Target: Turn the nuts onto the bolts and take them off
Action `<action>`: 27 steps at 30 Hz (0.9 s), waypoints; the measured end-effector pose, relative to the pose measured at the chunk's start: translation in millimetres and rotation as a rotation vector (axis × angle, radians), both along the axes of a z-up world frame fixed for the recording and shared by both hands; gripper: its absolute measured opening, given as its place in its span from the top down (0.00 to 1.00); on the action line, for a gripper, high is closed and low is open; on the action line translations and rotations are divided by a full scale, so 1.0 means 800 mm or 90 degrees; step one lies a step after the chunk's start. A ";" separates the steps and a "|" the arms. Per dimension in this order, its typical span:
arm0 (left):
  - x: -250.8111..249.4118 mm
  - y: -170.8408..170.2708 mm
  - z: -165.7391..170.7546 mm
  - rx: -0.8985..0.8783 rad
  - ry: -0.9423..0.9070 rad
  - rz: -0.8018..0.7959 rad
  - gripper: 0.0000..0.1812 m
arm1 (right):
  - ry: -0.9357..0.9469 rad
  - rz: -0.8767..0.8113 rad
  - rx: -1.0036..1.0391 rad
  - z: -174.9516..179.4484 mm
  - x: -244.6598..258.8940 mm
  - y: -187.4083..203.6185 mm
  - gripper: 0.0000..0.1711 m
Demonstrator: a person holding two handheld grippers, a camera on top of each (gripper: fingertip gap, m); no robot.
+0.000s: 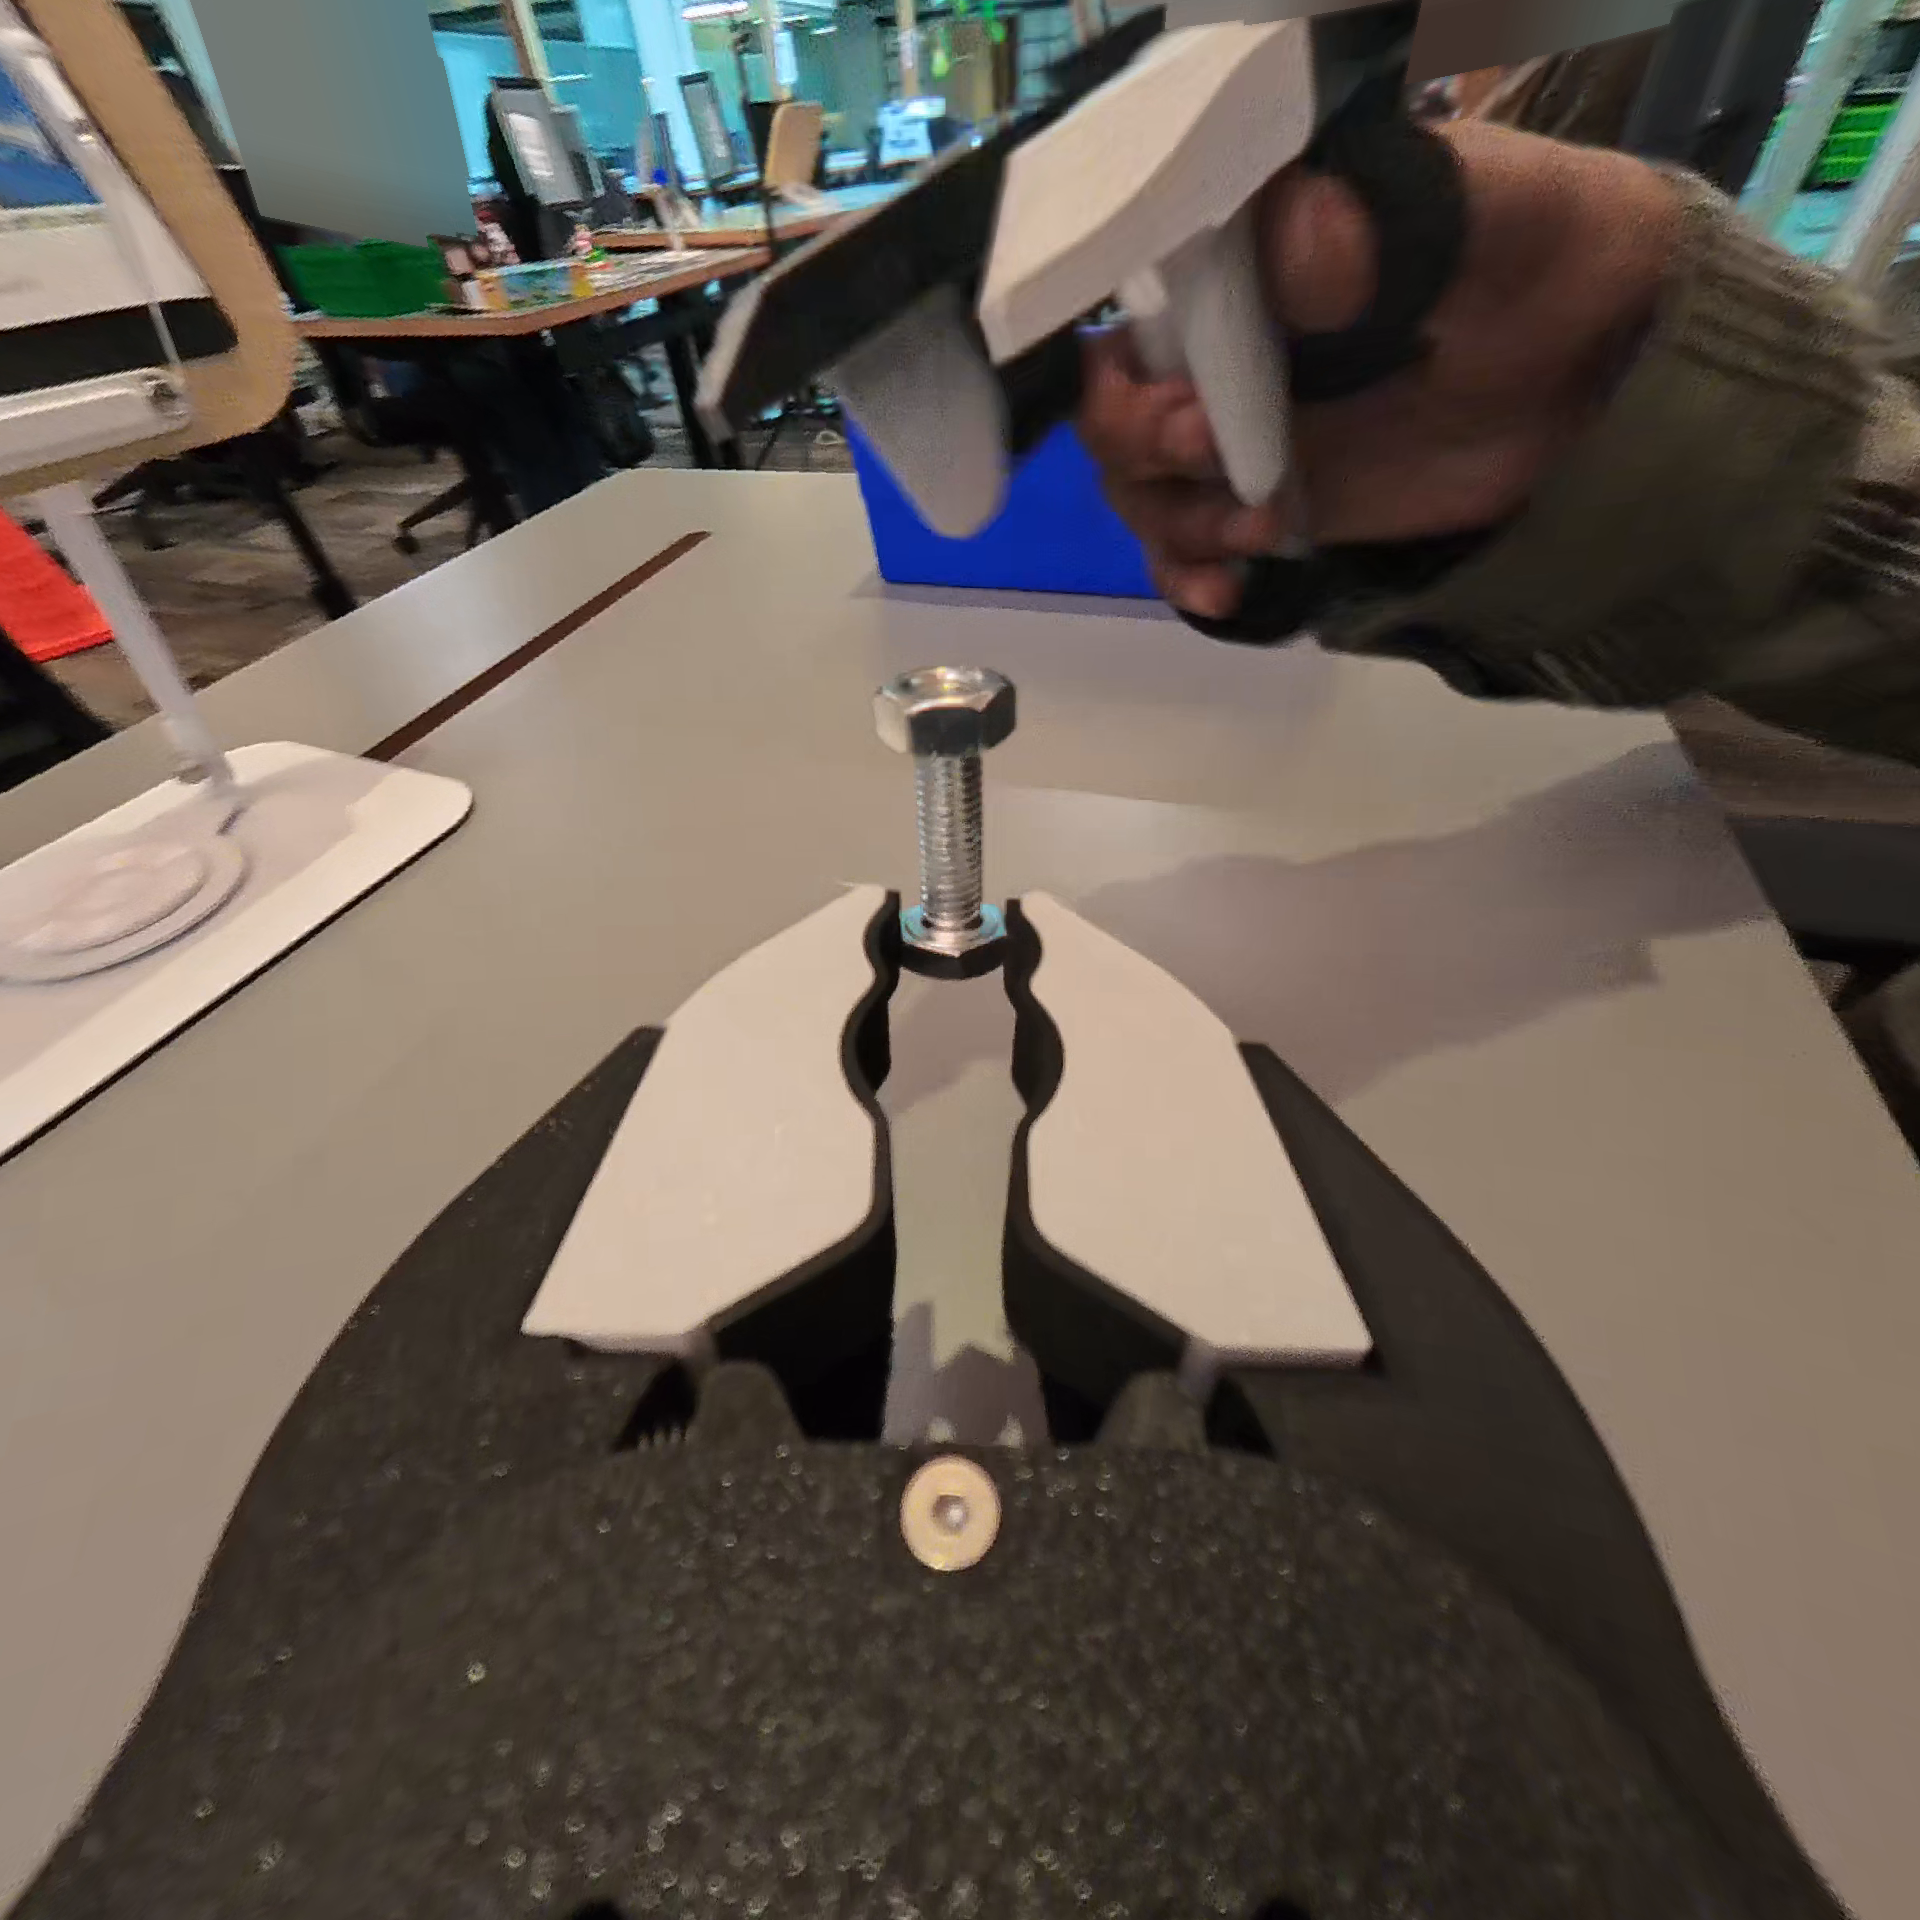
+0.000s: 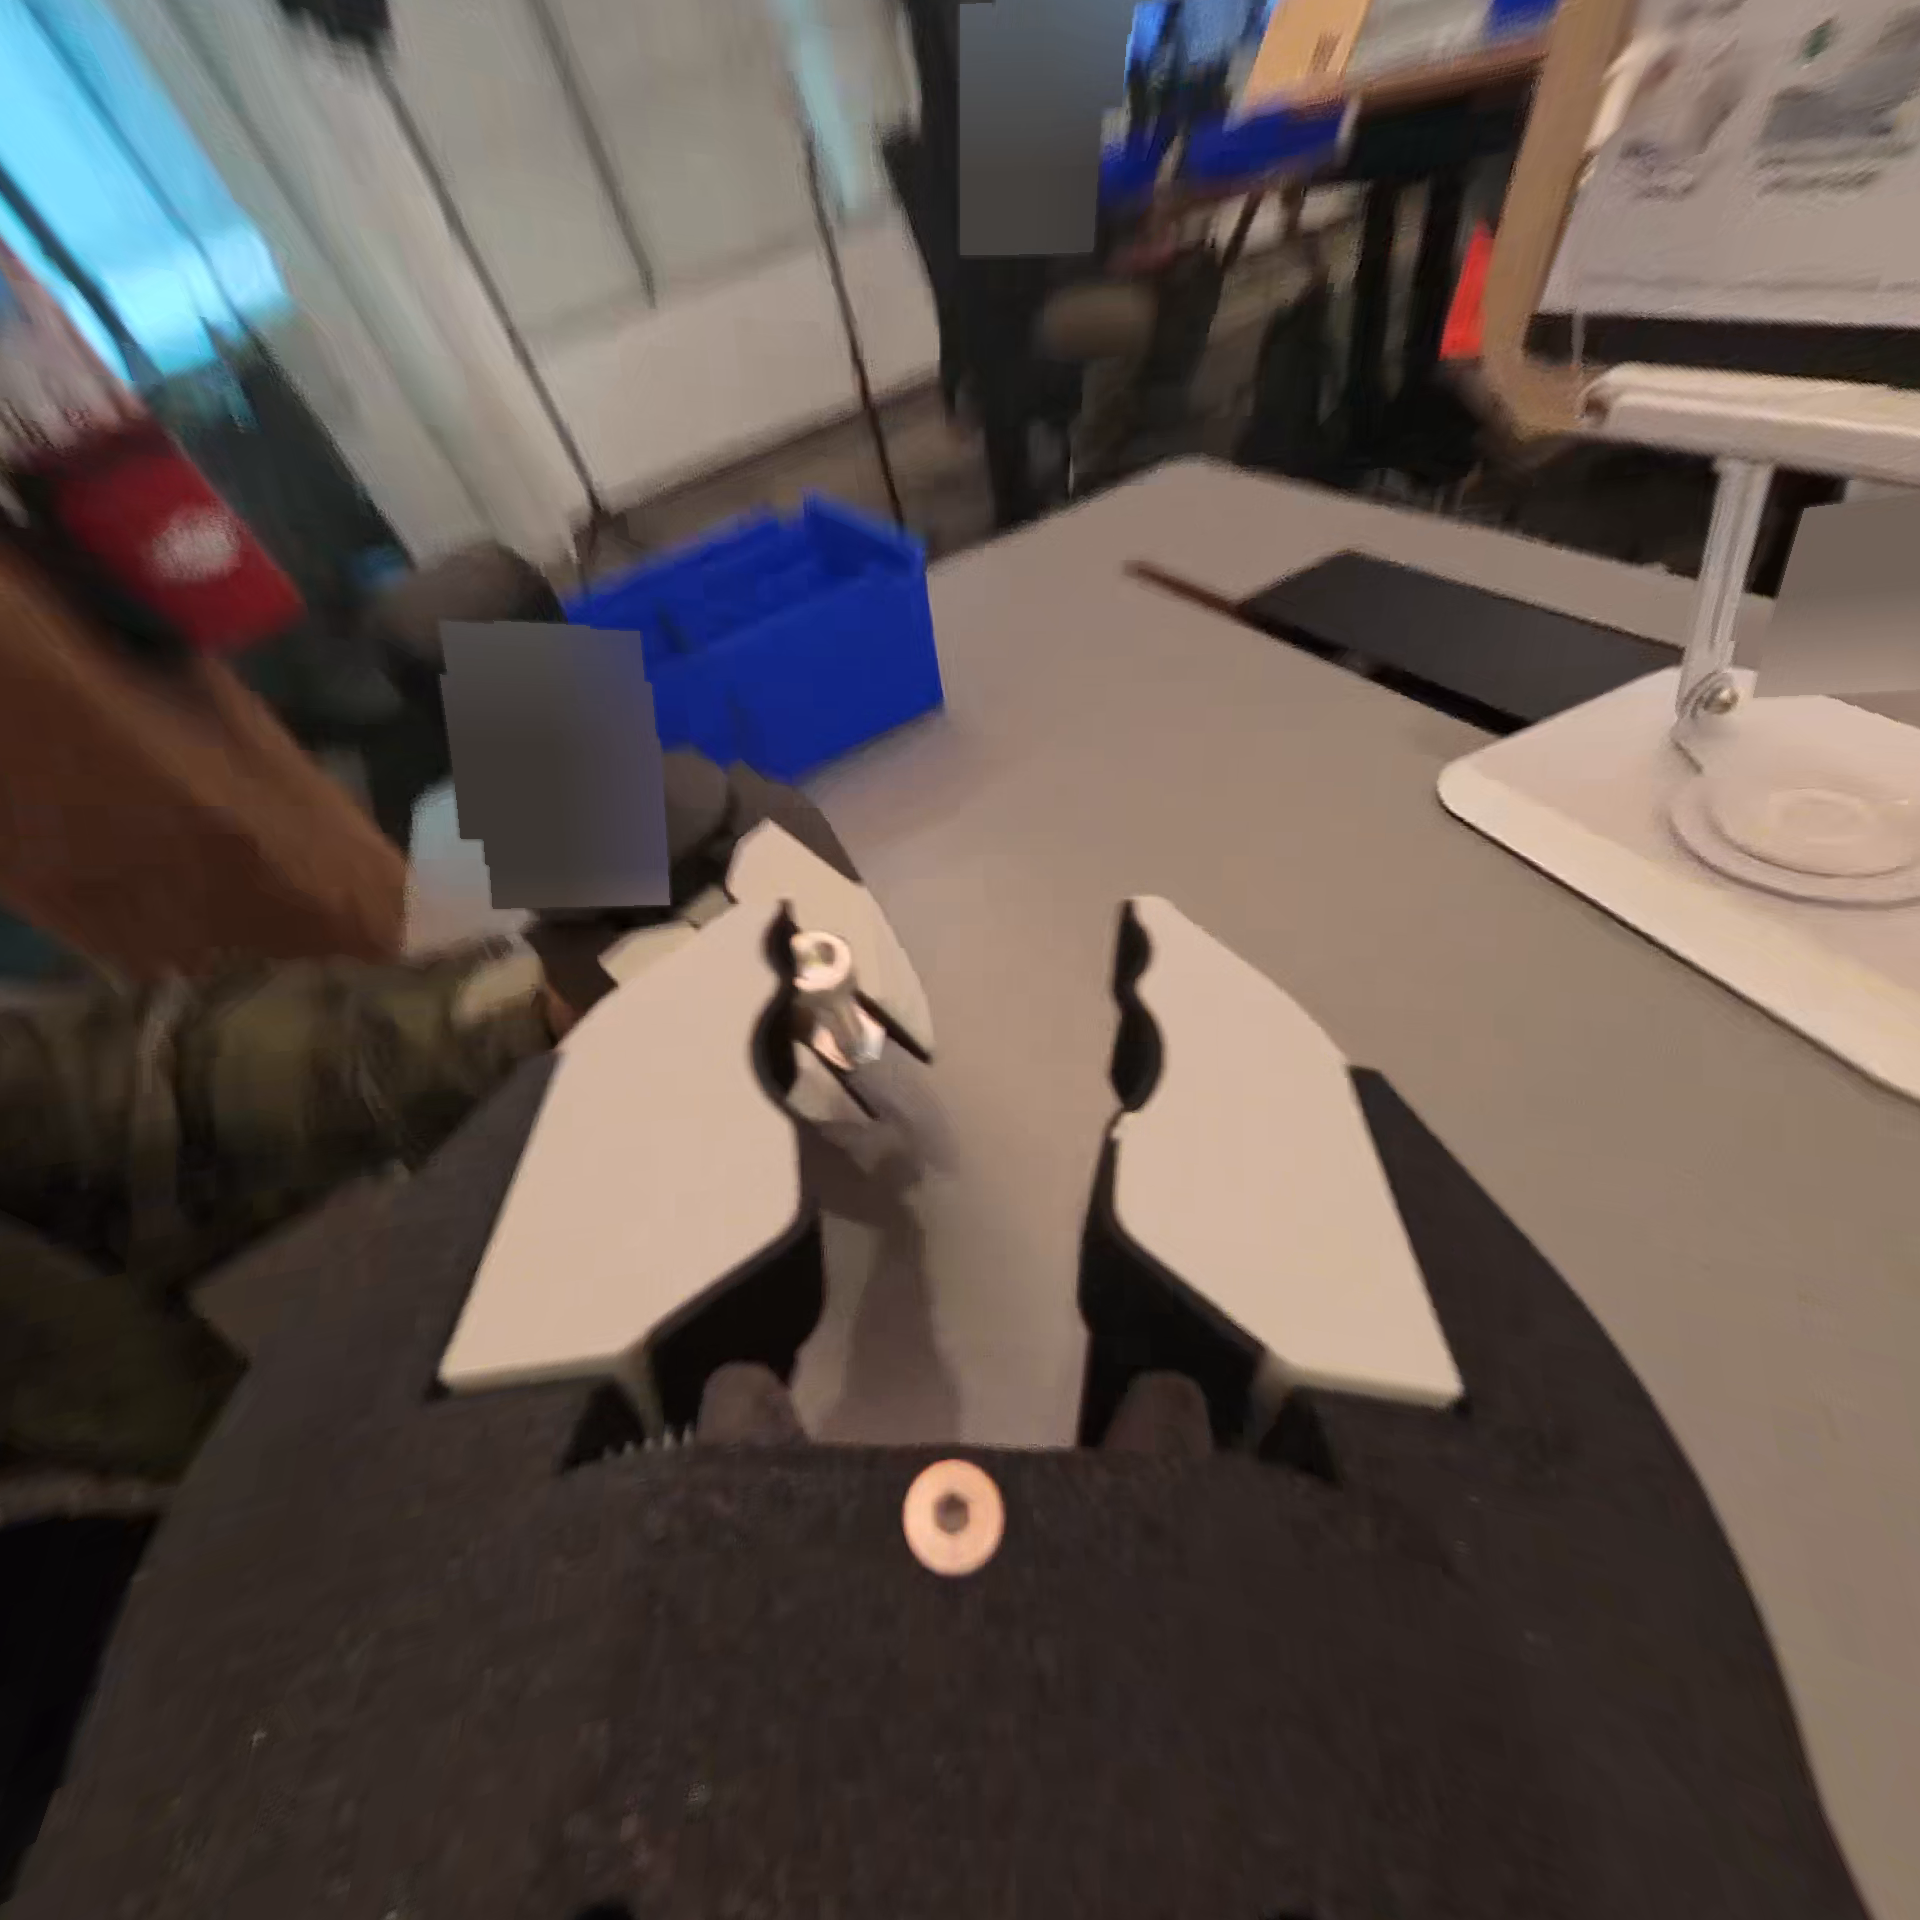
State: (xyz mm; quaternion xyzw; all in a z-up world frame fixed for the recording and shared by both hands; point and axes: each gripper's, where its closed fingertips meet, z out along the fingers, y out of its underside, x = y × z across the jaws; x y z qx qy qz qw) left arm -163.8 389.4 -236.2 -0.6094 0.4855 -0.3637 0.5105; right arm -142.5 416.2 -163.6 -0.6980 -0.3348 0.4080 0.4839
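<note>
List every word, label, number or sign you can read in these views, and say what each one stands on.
Nothing here is legible enough to quote.
Printed sheet on the white stand: print blurred.
Red object with a white mark: blurred.
Colourful box on the far desk: too small.
Bolt and nut: no readable marking.
</note>
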 end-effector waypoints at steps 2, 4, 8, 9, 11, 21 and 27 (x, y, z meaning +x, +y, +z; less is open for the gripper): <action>-0.002 0.006 -0.002 0.005 0.009 0.027 0.90 | 0.067 -0.066 0.011 0.002 0.001 -0.008 0.71; -0.001 0.007 -0.005 0.002 0.015 0.038 0.90 | 0.046 -0.095 0.046 -0.007 -0.007 -0.016 0.70; 0.002 0.005 -0.005 0.000 0.011 0.032 0.90 | -0.002 -0.082 0.085 -0.020 -0.033 -0.027 0.70; 0.002 0.003 -0.004 -0.001 0.010 0.027 0.90 | -0.014 -0.076 0.086 -0.023 -0.038 -0.027 0.70; 0.003 0.002 -0.003 0.002 0.009 0.024 0.90 | -0.031 -0.068 0.087 -0.030 -0.046 -0.026 0.71; 0.005 -0.011 0.007 -0.010 -0.028 -0.028 0.90 | -0.041 0.038 0.163 -0.031 -0.062 -0.039 0.89; 0.011 -0.034 0.017 0.004 -0.049 -0.104 0.90 | -0.033 0.224 0.225 -0.023 -0.061 -0.068 0.89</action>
